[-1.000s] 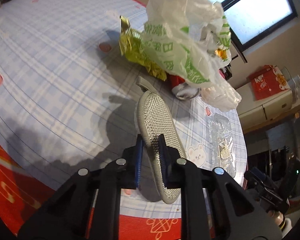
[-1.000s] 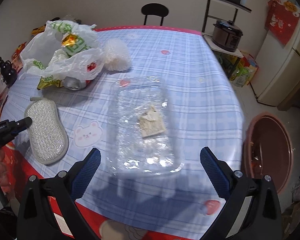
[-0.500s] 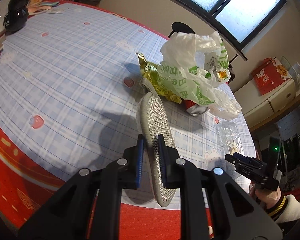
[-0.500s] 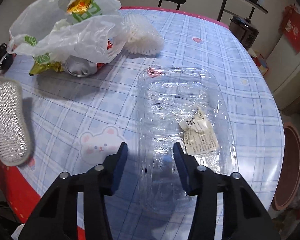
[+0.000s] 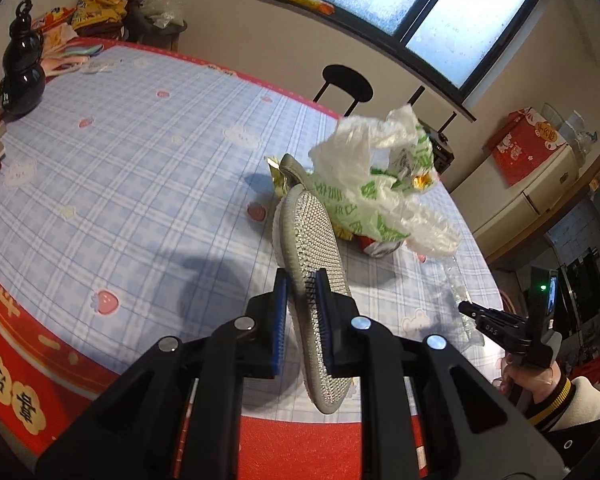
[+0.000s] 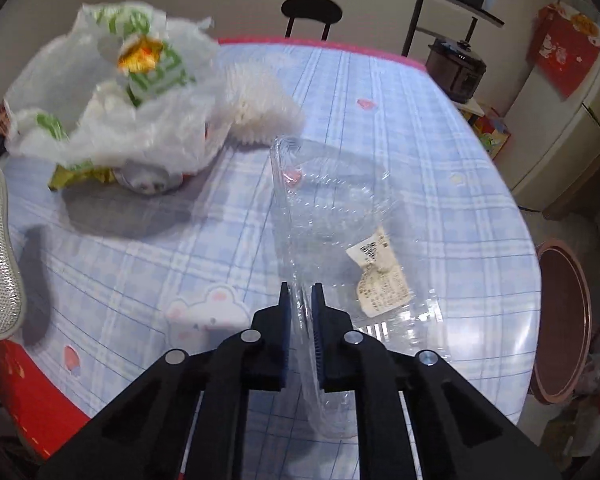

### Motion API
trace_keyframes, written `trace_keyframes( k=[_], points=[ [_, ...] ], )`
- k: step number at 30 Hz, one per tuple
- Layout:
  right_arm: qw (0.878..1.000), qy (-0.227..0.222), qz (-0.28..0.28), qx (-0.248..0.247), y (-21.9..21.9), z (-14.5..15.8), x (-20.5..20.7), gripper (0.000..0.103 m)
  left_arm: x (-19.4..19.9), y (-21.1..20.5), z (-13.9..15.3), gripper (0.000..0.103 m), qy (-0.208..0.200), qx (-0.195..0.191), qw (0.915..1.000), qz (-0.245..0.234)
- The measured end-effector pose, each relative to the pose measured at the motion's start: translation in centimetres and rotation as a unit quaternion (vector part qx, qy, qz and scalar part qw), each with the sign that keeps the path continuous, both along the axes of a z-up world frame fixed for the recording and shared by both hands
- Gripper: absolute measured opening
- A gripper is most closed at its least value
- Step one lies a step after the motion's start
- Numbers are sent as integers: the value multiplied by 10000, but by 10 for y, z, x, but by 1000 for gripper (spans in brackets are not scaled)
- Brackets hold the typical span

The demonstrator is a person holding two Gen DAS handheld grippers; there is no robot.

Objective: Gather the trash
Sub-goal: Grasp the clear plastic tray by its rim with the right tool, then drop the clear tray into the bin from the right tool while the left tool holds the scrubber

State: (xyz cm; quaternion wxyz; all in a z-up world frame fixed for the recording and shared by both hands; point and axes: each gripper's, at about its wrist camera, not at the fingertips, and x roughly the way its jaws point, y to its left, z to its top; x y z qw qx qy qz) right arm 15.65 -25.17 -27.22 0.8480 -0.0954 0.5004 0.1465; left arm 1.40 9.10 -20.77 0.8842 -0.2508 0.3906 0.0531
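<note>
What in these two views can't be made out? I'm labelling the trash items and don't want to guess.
- Drink can, right wrist view: mostly under the plastic bag; brand unreadable.
- Gold wrapper, left wrist view: largely behind the grey insole and the bag.
- Label in the clear tray: print too small.
- White frilly item: motion-blurred, identity unclear.
- Right tool, left wrist view: tips hidden against the tray.

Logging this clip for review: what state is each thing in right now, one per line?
Left tool: shut on the grey insole, lifted off the table.
Right tool: shut on the clear plastic tray rim.
White plastic bag: crumpled, lying on the table.
Can: on its side, under the bag.
</note>
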Motion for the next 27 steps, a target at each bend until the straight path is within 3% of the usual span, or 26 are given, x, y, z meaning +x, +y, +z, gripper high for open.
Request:
trace_keyframes(
  k=[15, 21, 27],
  points=[
    [9881, -730, -45, 1350, -35, 89, -22, 9, -22, 12, 86, 17, -774, 585, 9948, 309],
    [9808, -1078, 149, 1620, -46, 113, -31, 9, -17, -8, 117, 18, -1055, 756, 9913, 209],
    [9765, -1288, 6, 1727, -82, 127, -35, 9, -3, -41, 134, 18, -1246, 730, 9895, -25]
  ],
)
